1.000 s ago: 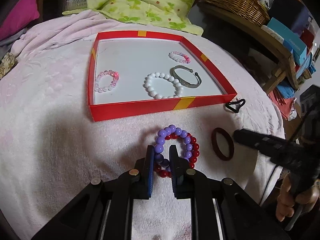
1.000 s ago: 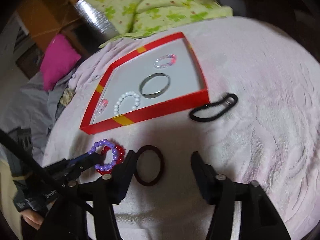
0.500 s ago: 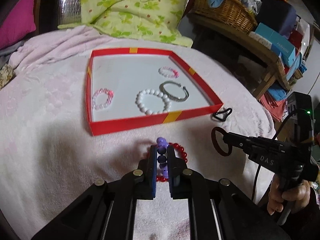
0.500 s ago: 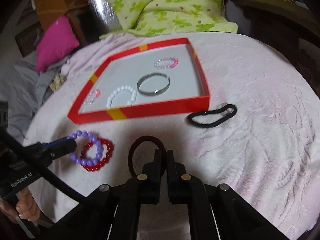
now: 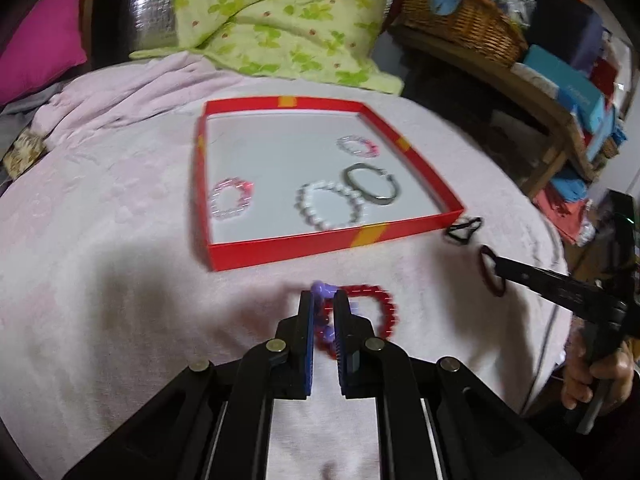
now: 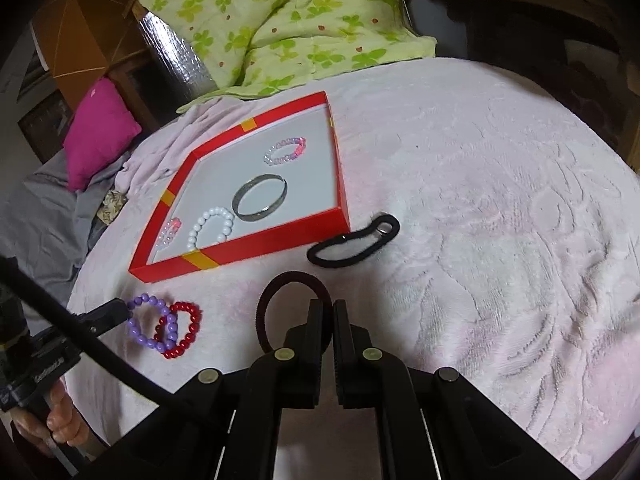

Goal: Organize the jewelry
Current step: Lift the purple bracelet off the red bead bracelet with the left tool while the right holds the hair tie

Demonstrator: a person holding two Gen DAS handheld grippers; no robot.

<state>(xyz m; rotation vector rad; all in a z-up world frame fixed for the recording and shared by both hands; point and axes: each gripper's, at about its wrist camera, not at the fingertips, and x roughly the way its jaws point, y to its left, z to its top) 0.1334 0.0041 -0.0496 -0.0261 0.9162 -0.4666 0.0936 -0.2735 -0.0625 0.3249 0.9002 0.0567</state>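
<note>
My left gripper (image 5: pixel 323 300) is shut on a purple bead bracelet (image 5: pixel 322 290), lifted edge-on just above a red bead bracelet (image 5: pixel 374 312) on the pink blanket; both show in the right wrist view, purple (image 6: pixel 150 322) and red (image 6: pixel 185 332). My right gripper (image 6: pixel 327 308) is shut on a dark red hair tie (image 6: pixel 280 304), also seen in the left wrist view (image 5: pixel 491 276). A red tray (image 5: pixel 280 246) holds a white bead bracelet (image 5: pixel 330 206), a silver bangle (image 5: pixel 372 184) and two pink bead bracelets (image 5: pixel 230 202).
A black hair tie (image 6: pixel 354 244) lies by the tray's near right corner. A green quilt (image 5: pixel 272 20) and magenta cushion (image 5: pixel 36 60) lie behind the tray. A wicker basket (image 5: pixel 460 16) and shelf with boxes stand at the right.
My left gripper has lifted the purple bracelet off the red one. My right gripper has shut on the dark red hair tie and raised it.
</note>
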